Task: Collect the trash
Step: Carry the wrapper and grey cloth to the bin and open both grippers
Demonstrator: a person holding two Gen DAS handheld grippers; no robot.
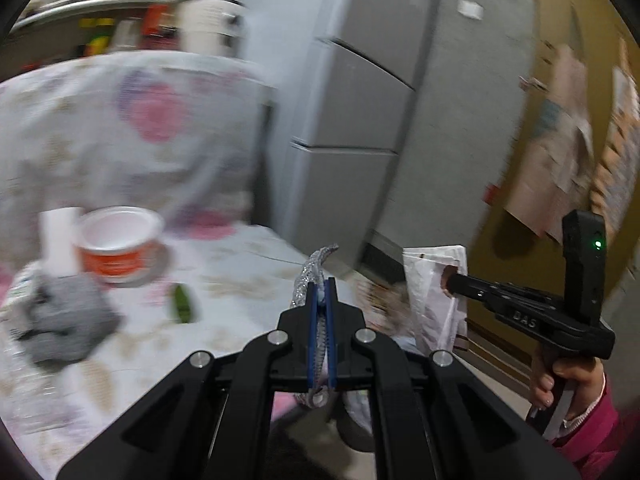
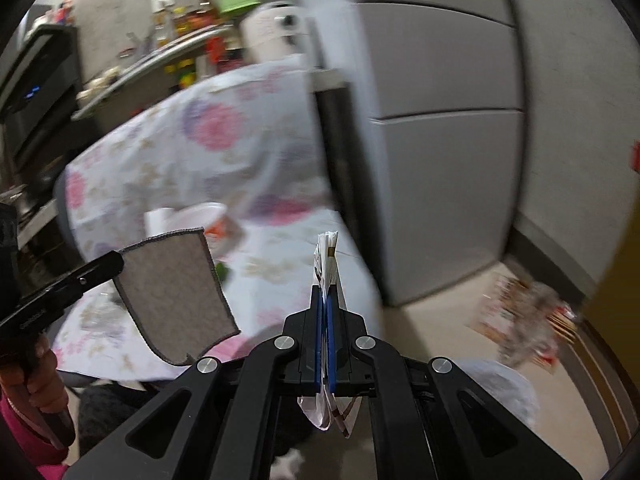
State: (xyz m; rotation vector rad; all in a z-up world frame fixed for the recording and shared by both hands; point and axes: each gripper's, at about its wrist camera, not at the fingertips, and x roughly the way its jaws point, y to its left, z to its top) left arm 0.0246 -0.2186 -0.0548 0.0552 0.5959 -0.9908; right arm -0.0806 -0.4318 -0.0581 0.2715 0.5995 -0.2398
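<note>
- The left gripper is clenched on a grey cloth held edge-on, its long axis running up past the fingertips, above the flowered table.
- The right gripper is clamped on a white paper wrapper, standing upright, pointing forward beyond the table's edge.

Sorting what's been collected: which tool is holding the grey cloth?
The left tool is clamped on the grey cloth; the right tool pinches a white printed wrapper.

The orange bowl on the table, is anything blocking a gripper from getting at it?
Nothing stands in front of the orange bowl, but both grippers are full: left gripper clamps a grey cloth, right gripper a white wrapper.
</note>
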